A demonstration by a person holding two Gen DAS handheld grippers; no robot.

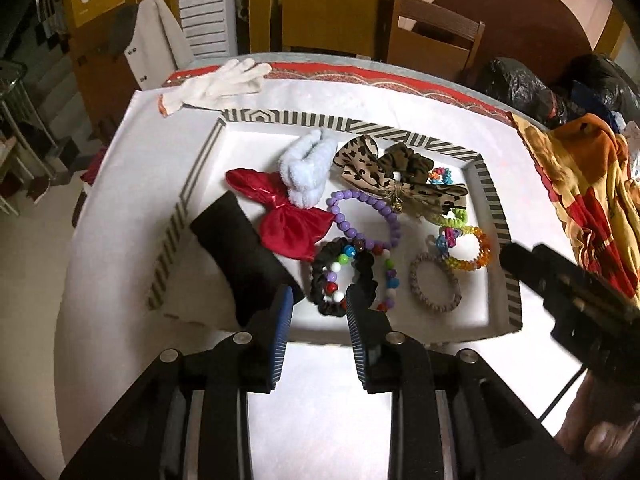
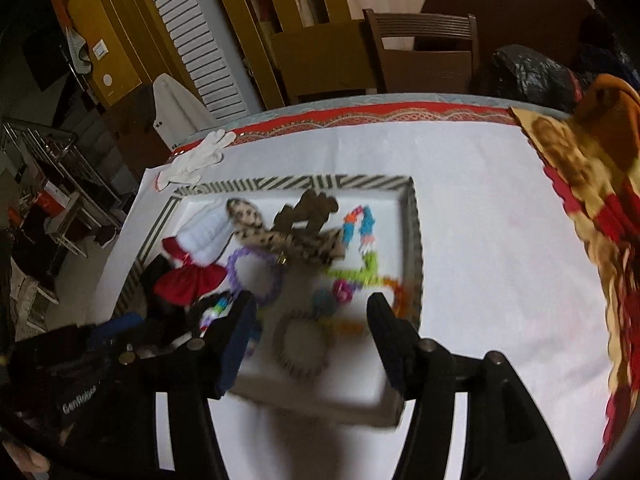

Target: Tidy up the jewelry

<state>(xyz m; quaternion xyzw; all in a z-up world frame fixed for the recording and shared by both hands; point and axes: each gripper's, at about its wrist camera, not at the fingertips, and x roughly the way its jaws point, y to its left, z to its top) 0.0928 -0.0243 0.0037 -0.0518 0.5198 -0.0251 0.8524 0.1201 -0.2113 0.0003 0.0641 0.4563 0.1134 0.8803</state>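
Left gripper [image 1: 320,312] and right gripper [image 2: 310,336], jaws apart and empty, above shallow white tray with striped rim [image 1: 494,200] holding purple bead bracelet [image 1: 362,216], red satin bow [image 1: 288,220], scrunchies.

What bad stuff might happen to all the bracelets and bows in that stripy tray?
1. The multicolor bead bracelet lies tangled with the black scrunchie, so lifting one may drag the other out.
2. The purple bead bracelet overlaps the red bow; a grab could snag both.
3. Both the left gripper and right gripper hover open over the tray and might bump each other.
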